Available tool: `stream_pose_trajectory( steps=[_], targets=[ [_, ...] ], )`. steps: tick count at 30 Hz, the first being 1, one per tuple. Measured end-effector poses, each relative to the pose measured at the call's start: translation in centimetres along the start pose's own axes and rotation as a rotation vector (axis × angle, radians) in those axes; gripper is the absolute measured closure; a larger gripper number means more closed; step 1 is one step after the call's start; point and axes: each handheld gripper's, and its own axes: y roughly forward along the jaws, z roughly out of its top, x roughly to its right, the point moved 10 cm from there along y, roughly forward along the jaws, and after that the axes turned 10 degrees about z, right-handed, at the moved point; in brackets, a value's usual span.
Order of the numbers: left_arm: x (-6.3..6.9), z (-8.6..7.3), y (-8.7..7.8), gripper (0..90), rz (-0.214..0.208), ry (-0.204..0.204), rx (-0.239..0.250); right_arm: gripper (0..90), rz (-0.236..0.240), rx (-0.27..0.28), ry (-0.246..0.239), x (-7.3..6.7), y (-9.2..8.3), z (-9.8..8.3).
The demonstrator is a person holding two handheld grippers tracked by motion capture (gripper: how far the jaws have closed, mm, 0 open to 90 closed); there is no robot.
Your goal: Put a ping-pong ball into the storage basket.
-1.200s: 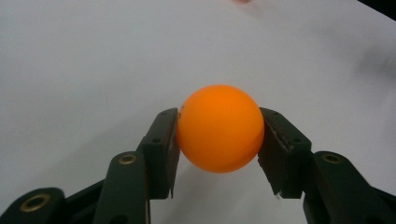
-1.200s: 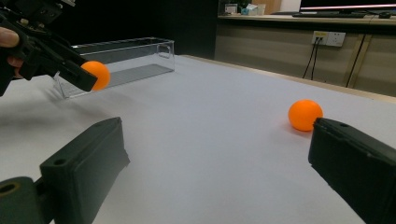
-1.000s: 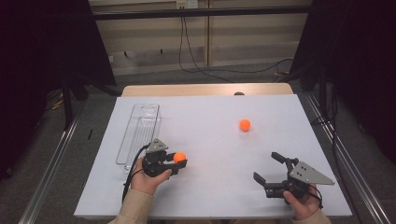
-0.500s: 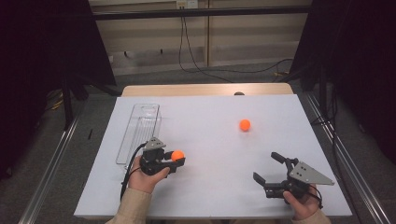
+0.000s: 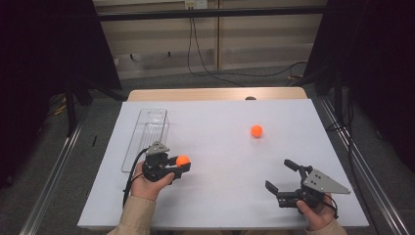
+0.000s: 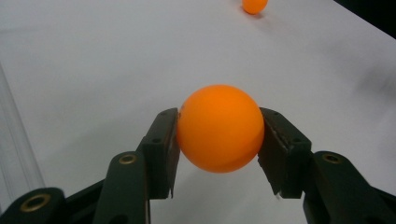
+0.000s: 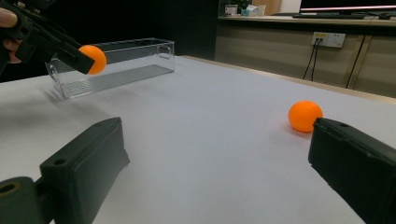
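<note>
At the near left of the white tabletop, the left gripper has its jaws pinched on an orange ball. The left gripper view confirms the hold: both pads press the ball at its widest part, one on each side, with the ball centred between them. From the right gripper view the held ball appears lifted clear of the surface, in front of the clear plastic tray.

That tray lies just beyond the left hand, open side up and apparently empty. A second orange ball rests loose on the tabletop, well apart, toward the far right.

The right gripper sits at the near right with jaws spread wide and nothing between them; the loose ball lies ahead of it.

Judgement: the step in hand is the carry of the grasped ball, most likely to the tray. The next move calls for swinging the left gripper over the tray's opening, lowering within its walls, then parting the jaws. A release from height risks a bounce out.
</note>
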Motion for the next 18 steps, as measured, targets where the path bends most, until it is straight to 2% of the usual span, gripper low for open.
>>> stream_pose_trajectory(
  steps=[18],
  targets=[
    [-0.73,0.69,-0.88,50.8,0.012,-0.020,0.006,3.2,0.002,-0.001,0.000,-0.03,0.05,-0.01]
  ],
)
